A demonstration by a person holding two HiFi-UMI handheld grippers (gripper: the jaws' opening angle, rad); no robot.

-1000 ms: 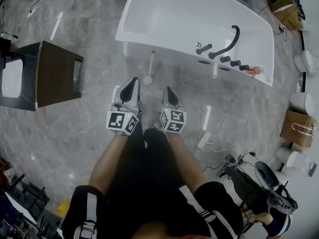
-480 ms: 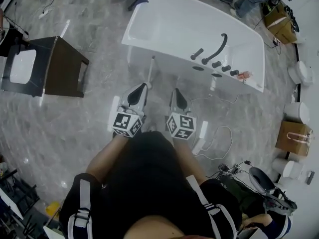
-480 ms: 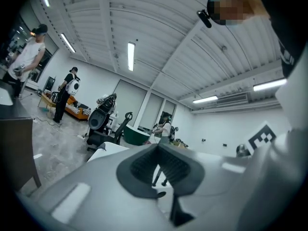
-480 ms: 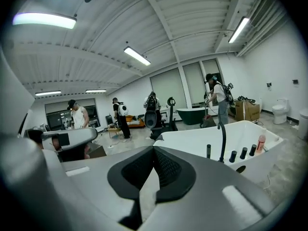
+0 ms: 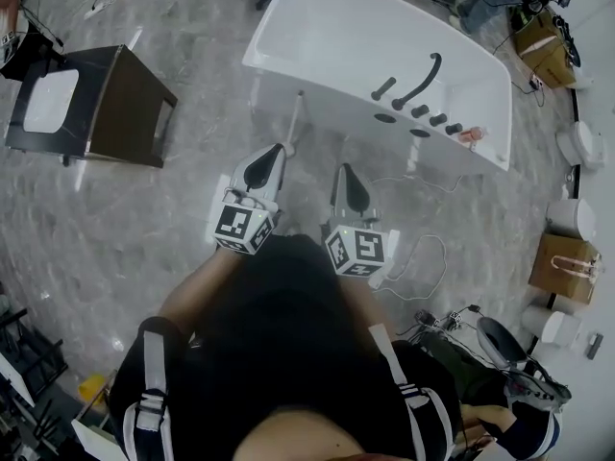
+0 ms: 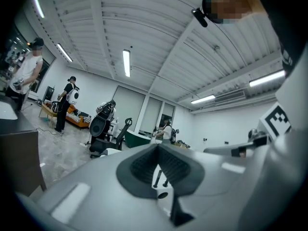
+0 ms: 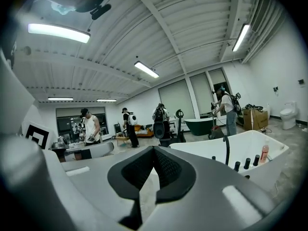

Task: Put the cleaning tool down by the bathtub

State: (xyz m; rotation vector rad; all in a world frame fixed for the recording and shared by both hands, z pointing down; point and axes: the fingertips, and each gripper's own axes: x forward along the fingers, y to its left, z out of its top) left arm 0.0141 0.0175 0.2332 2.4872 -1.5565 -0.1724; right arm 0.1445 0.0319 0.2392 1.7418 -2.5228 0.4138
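The cleaning tool, a white long-handled brush, lies on the grey floor against the side of the white bathtub; its lower end is hidden behind my left gripper. My left gripper hovers over that end, shut and holding nothing. In the left gripper view the left gripper shows its dark pads meeting. My right gripper is beside it to the right, also shut and holding nothing. The right gripper view has the right gripper with the bathtub to its right.
A dark cabinet with a white basin stands at the left. A white device with a cable lies on the floor at the right. A black faucet and knobs sit on the tub's deck. A paper bag and toilets line the right. People stand far off.
Both grippers have risen toward the camera and spread slightly apart, still shut. The brush has stayed on the floor by the tub.
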